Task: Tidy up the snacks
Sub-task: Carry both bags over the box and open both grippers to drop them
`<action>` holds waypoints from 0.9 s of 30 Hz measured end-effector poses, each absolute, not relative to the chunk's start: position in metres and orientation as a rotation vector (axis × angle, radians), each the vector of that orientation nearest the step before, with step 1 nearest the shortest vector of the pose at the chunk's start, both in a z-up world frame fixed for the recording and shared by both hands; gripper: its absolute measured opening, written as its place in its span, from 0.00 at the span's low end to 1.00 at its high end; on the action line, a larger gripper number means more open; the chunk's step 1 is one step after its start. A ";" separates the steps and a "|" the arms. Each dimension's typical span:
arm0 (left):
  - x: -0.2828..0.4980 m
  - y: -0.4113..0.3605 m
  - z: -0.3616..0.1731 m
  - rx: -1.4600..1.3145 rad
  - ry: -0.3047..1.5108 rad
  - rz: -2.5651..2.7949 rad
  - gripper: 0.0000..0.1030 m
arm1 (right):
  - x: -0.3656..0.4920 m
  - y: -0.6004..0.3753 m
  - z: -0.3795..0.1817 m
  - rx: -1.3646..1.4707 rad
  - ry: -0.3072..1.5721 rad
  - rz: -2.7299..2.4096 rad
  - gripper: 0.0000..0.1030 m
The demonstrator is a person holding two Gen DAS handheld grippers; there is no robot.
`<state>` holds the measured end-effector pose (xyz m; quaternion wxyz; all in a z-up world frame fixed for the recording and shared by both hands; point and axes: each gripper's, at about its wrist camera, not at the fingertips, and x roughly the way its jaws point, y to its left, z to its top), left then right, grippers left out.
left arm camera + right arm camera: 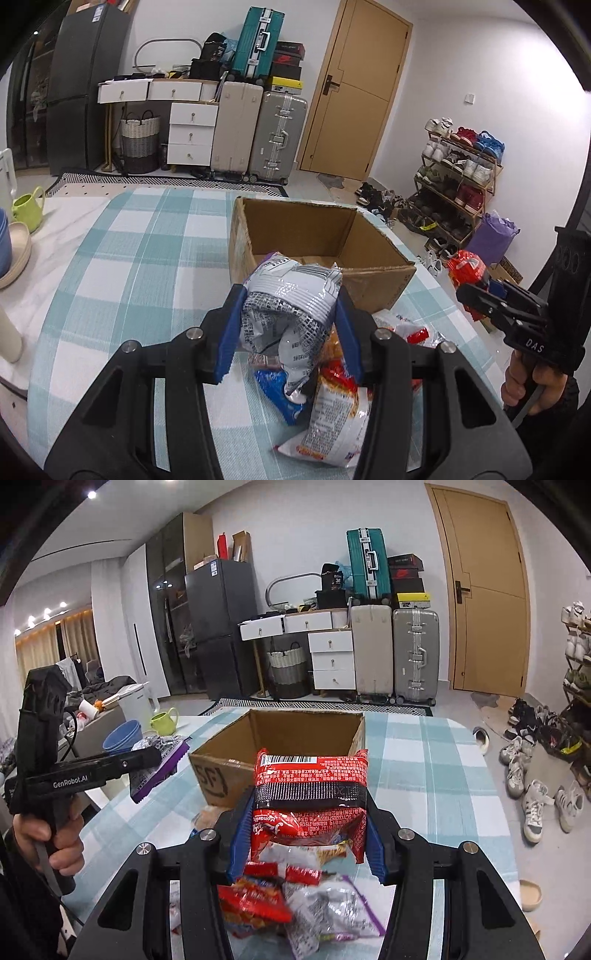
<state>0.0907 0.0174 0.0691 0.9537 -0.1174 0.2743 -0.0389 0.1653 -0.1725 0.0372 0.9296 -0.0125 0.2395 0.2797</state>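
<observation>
My left gripper point(290, 306) is shut on a silver and purple snack packet point(291, 291), held up above the table just in front of the open cardboard box point(314, 229). My right gripper point(301, 812) is shut on a red and black snack packet point(310, 786), also lifted and facing the same box point(280, 727). Below both grippers lies a loose pile of snack packets point(332, 402) on the checked tablecloth, the pile point(295, 901) showing red, orange and silver wrappers. Each gripper appears in the other's view: the right one point(476, 291) at the right, the left one point(159, 760) at the left.
A green mug point(27, 208), stacked bowls point(11, 251) and a white kettle point(136, 701) stand on the table's left side. Beyond the table are suitcases point(277, 136), white drawers point(192, 133), a wooden door point(354, 85) and a shoe rack point(458, 173).
</observation>
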 end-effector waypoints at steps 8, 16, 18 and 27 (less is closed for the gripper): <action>0.136 0.012 0.075 -0.229 0.569 -0.070 0.43 | 0.205 -0.151 0.046 -0.052 0.504 0.609 0.50; 0.176 0.010 0.081 -0.214 0.561 -0.056 0.43 | 0.245 -0.130 0.047 -0.029 0.515 0.644 0.50; 0.186 0.008 0.079 -0.210 0.567 -0.051 0.43 | 0.253 -0.125 0.046 -0.036 0.515 0.648 0.50; 0.227 0.005 0.067 -0.182 0.584 -0.027 0.43 | 0.280 -0.114 0.028 -0.050 0.556 0.651 0.50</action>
